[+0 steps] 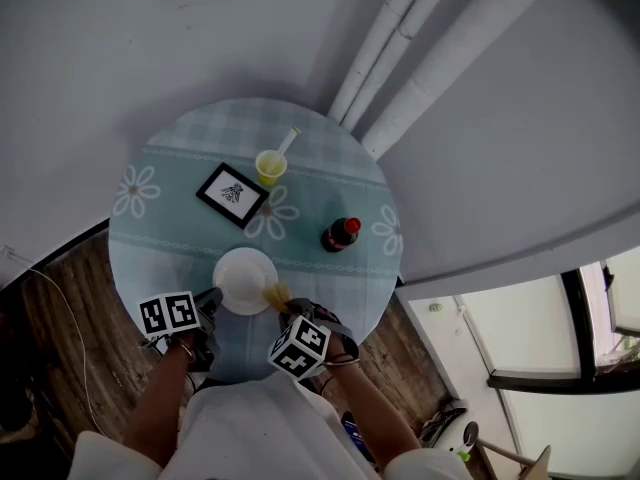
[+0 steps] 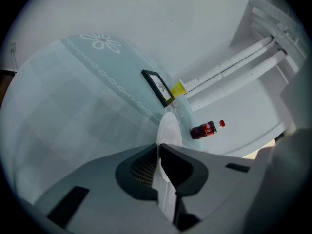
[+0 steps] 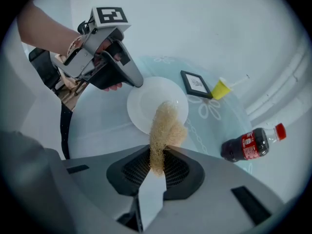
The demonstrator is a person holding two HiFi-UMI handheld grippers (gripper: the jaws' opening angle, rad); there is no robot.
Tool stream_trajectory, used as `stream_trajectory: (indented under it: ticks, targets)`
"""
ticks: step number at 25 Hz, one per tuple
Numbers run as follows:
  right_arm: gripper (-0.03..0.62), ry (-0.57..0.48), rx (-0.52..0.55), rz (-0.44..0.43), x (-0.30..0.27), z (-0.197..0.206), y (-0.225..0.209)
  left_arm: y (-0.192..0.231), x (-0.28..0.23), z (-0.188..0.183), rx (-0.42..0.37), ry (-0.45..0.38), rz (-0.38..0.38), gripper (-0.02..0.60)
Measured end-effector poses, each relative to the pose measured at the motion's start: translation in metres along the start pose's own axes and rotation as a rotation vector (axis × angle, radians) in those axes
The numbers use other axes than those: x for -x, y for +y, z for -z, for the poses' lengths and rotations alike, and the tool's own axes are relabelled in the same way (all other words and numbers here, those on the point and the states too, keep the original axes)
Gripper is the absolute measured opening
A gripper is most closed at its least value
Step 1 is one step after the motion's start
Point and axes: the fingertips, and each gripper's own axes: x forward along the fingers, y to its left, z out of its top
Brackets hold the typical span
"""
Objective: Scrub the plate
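Head view: the white plate is seen at the near side of the round table. The left tongs are clamped on the plate's rim. The right tongs are clamped on a tan scrubber, whose free end is laid over the plate. Scrubbing is judged to be in hand. Next, the scrubber should be pressed down and rubbed across the plate's face while the rim is steadied.
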Motion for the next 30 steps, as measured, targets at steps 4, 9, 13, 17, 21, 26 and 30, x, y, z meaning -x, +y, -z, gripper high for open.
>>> stream_trajectory:
  ticks: [4,9,13,17,21,26,30]
  targets:
    - [0.067,-0.002,-0.046,0.02,0.006,0.01,-0.01,0.008,-0.004,0.001,0.027,0.001,-0.018,0.021]
    - [0.067,0.0,-0.138,0.049,0.009,0.024,-0.025,0.012,-0.005,0.004,0.047,0.004,-0.021,0.026]
    - [0.067,0.047,-0.156,0.076,0.008,0.044,-0.034,0.013,-0.006,0.005,0.057,0.002,-0.024,0.026]
    - [0.067,0.095,-0.188,0.104,0.005,0.063,-0.044,0.014,-0.006,0.005,0.07,-0.001,-0.023,0.026]
    - [0.067,0.127,-0.231,0.118,0.004,0.077,-0.05,0.017,-0.006,0.006,0.078,0.002,-0.033,0.028]
    - [0.067,0.111,-0.257,0.113,0.008,0.077,-0.049,0.023,-0.009,0.009,0.101,0.008,-0.064,0.035]
    - [0.067,0.085,-0.251,0.118,0.011,0.068,-0.051,0.026,-0.011,0.01,0.107,0.01,-0.071,0.037]
